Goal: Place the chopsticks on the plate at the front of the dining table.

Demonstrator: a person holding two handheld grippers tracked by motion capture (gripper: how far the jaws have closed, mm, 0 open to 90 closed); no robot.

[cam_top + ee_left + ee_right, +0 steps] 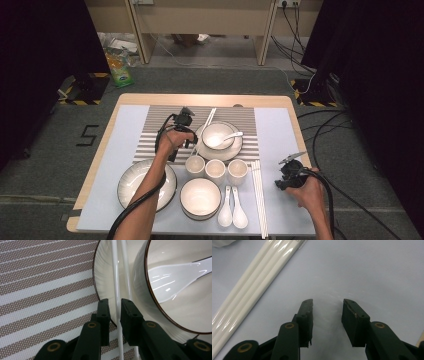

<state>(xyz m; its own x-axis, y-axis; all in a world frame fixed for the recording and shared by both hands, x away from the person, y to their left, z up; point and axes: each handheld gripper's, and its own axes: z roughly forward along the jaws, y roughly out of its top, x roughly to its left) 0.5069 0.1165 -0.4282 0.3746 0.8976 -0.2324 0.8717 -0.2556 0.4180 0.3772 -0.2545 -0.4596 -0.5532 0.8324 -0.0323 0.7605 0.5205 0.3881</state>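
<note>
- The left gripper [115, 306] straddles the pair of white chopsticks [117, 277] laid across the left rim of the plate [101, 282], at the middle of the left gripper view; in the high view this is the centre of the frame, on the striped mat [150, 130].
- Its jaws stand narrow with a slim gap either side of 1 stick; the pads do not seem to press, so the pair looks set down, not gripped.
- To finish well, widen the jaws a little more before lifting, so neither stick drags.
- Draw straight back along the sticks, away from the bowl [180, 290] and its spoon [175, 277], since a sideways nudge could roll them off the rim.
- The right gripper [327, 315] rests half open over the bare blue cloth [374, 270] at lower right, holding nothing, beside the spare chopsticks [249, 292].
</note>
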